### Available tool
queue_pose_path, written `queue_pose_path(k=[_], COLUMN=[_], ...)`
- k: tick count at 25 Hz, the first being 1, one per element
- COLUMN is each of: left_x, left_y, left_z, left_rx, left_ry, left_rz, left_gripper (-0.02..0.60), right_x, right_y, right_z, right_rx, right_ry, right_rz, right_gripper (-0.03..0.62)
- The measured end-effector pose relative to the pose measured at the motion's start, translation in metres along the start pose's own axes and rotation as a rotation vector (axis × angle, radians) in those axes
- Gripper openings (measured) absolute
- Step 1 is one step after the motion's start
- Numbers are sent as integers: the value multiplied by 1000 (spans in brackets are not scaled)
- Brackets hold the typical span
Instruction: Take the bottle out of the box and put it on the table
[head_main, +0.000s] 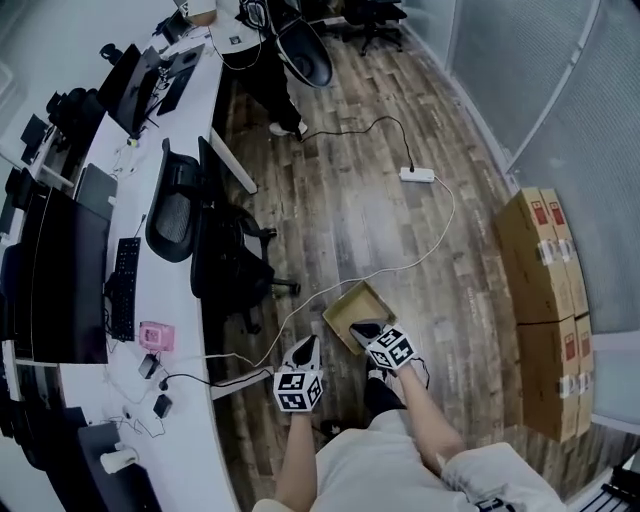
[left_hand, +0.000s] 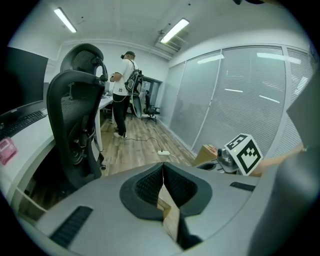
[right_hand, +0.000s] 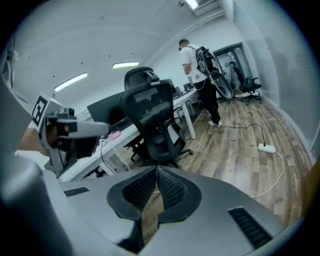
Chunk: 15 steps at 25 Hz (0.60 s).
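Note:
An open cardboard box (head_main: 349, 306) sits on the wooden floor in front of the person. No bottle shows in any view; the inside of the box is dark and partly hidden by my right gripper (head_main: 364, 328), which hangs over its near corner, shut and empty. Its pads meet at the tip in the right gripper view (right_hand: 156, 170). My left gripper (head_main: 311, 343) is just left of the box, over the floor, and is also shut with nothing in it (left_hand: 162, 167). The long white table (head_main: 180, 140) runs along the left.
Two black office chairs (head_main: 215, 240) stand between the table and the box. A white power strip (head_main: 417, 174) and its cable (head_main: 440, 235) lie on the floor beyond. Stacked cartons (head_main: 545, 290) line the right wall. A person (head_main: 272, 70) stands far off.

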<state>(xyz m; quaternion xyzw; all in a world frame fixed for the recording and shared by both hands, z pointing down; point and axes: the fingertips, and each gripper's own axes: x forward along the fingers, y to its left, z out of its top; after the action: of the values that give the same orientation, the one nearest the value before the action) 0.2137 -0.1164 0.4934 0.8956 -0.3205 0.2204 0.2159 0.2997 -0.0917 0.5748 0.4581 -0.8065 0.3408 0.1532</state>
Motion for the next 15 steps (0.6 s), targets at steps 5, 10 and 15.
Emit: queue_pose_path(k=[5,10,15], left_x=[44,57,76], left_y=[4,41,68], left_z=[-33,-91,-162], left_rx=[-33,-83,-161], left_ry=[30,91,117], left_rz=[2,62,96], left_gripper=[14,15,15], right_x=[17,47,79], right_y=[-57,-89,-138], right_z=[-57,-112,-161], right_rx=[2,-7,-55], right_ry=[105,224,314], right_rz=[-26,8,-41], right_gripper=[43,43,43])
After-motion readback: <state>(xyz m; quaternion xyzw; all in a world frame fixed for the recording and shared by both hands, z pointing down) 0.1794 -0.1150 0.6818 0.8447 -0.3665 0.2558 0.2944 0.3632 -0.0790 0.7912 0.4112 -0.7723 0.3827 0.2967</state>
